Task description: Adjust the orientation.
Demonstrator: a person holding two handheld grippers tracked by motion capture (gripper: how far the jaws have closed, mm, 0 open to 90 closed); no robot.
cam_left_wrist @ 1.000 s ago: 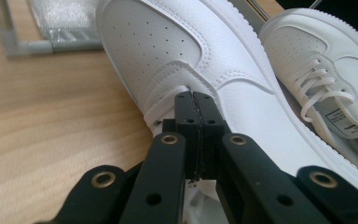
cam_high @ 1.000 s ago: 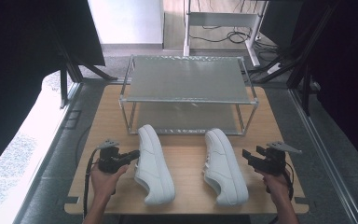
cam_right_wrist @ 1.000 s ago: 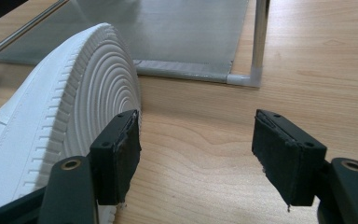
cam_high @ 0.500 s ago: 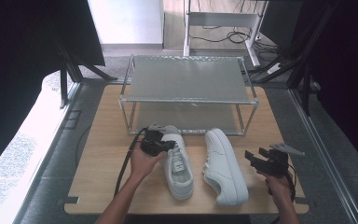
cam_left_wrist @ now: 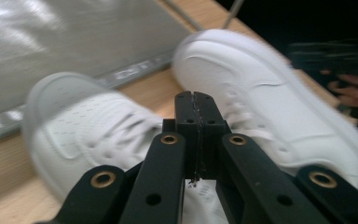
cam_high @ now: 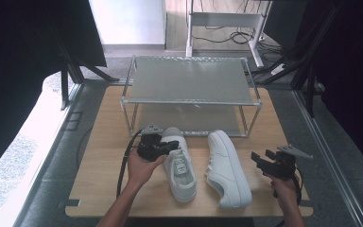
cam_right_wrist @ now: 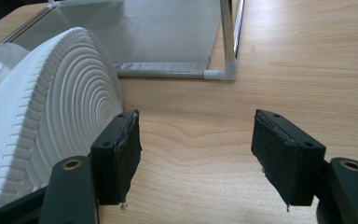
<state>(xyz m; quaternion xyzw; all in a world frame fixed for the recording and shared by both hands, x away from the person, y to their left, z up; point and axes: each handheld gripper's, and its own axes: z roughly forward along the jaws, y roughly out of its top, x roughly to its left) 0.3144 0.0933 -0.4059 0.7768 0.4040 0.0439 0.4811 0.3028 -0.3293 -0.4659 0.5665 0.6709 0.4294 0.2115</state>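
Two white sneakers lie on the wooden surface [cam_high: 99, 189], both just in front of the metal rack [cam_high: 191, 87], which serves as landmark here. Left shoe [cam_high: 180, 165] sits w/ its toe nearest the rack's lower shelf, heel toward the person; in the left gripper view it's blurred but the perforated toe cap and laces show. Right shoe [cam_high: 227, 168] lies just beside it, farther from the rack's left leg and tipped onto its side, so the right gripper view gets its ribbed sole w/ concentric rings, the sole's edge right at the left jaw. The shoes are close but I can't tell if they touch. Left gripper [cam_high: 175, 145] is over the left shoe, in front of the rack's left half, pointing across the shoe's tongue area; its jaws are pressed together w/ nothing between them, pads flush in the left gripper view. Whether the tips touch the shoe, can't tell. Right gripper [cam_high: 256, 158] is held off to the right of the right shoe, in front of the rack's right leg, low over bare wood; its jaws stand wide apart, nothing between them but wood grain, approx level w/ the surface. Cables trail from both grippers back toward the person's forearms.
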